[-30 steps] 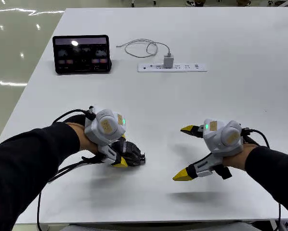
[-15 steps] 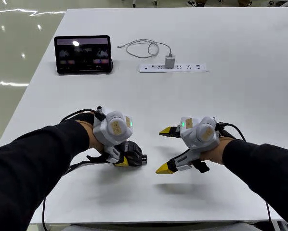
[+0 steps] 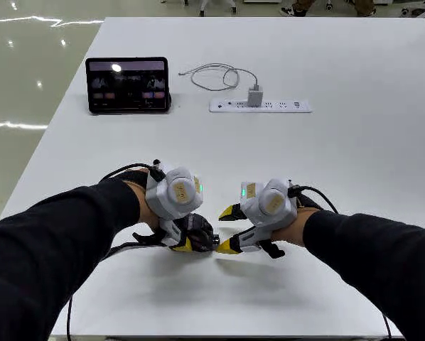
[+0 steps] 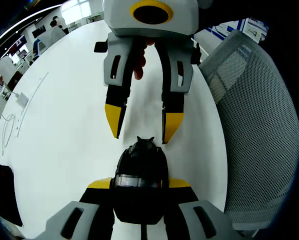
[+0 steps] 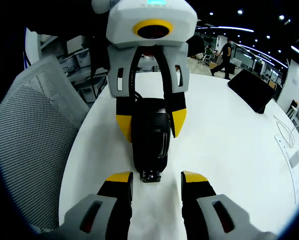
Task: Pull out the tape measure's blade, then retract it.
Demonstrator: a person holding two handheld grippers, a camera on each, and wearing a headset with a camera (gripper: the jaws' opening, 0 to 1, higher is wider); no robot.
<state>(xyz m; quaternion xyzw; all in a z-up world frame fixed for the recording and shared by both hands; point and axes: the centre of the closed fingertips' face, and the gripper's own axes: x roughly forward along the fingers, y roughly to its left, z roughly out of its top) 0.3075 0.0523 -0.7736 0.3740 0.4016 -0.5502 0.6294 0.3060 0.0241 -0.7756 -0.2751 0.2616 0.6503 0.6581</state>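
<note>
Now right tool [image 3: 225, 229] has neared the left tool's [image 4: 139, 184] tape measure [image 3: 199, 228].

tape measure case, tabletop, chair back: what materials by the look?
tape measure: black case, likely moulded plastic or rubber, semi-gloss with soft highlights.
tabletop: smooth white, probably laminate; faint reflections.
chair back: grey woven mesh, open weave visible.
</note>
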